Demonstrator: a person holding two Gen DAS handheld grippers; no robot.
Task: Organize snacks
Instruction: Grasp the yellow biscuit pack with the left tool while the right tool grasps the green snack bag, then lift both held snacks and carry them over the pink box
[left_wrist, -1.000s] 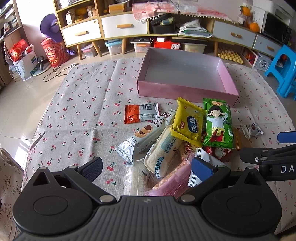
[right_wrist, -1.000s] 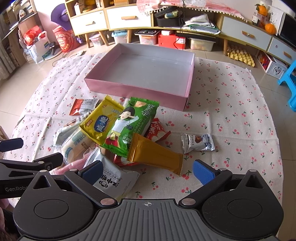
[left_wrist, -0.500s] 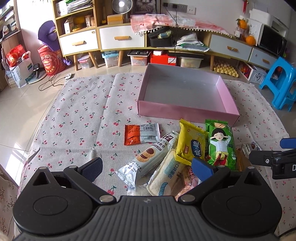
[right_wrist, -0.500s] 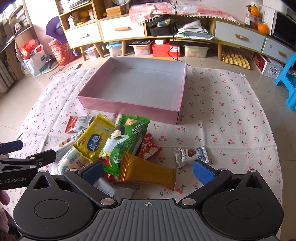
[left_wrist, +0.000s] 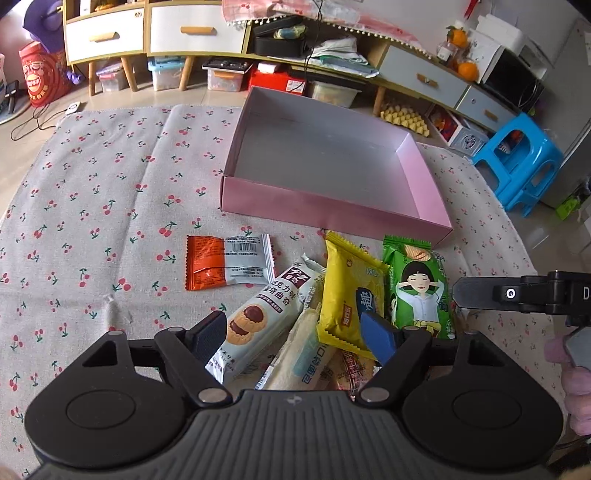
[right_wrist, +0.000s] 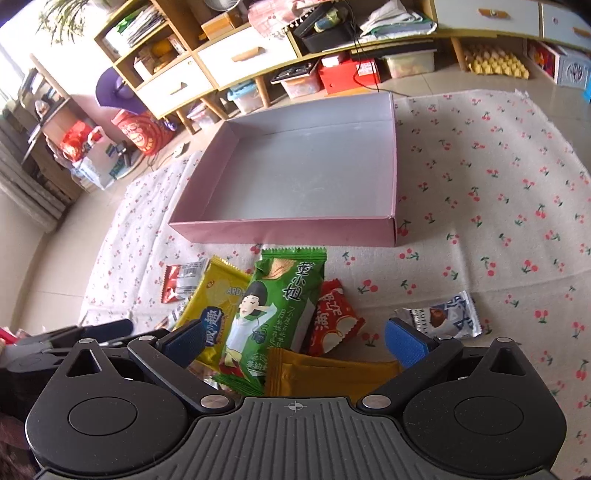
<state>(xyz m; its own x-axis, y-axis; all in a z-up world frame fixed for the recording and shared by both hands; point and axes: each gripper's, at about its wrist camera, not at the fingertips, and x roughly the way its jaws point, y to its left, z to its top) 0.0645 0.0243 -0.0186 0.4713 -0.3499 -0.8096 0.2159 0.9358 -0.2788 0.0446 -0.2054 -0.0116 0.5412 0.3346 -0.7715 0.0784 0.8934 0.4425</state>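
An empty pink box (left_wrist: 332, 210) (right_wrist: 284, 230) sits on the cherry-print cloth, with a pile of snack packets in front of it. My left gripper (left_wrist: 291, 336) hovers low over the pile. Its jaws are closing around a white cookie packet (left_wrist: 258, 317), a pale long packet (left_wrist: 303, 354) and a yellow packet (left_wrist: 351, 291), and the pads do not press on them. My right gripper (right_wrist: 295, 343) is open over the green packet (right_wrist: 273, 306), a red packet (right_wrist: 332, 321) and a gold packet (right_wrist: 325, 376). An orange-and-white packet (left_wrist: 229, 264) lies apart at the left.
A small silver packet (right_wrist: 443, 317) lies alone to the right of the pile. The cloth (left_wrist: 92, 206) covers the floor. Low cabinets with drawers (left_wrist: 184, 29) and storage bins line the back. A blue stool (left_wrist: 524, 162) stands at the right.
Both grippers came forward and down onto the pile, so the packets look larger. The left jaws have narrowed. The right view has rolled and the box now sits askew.
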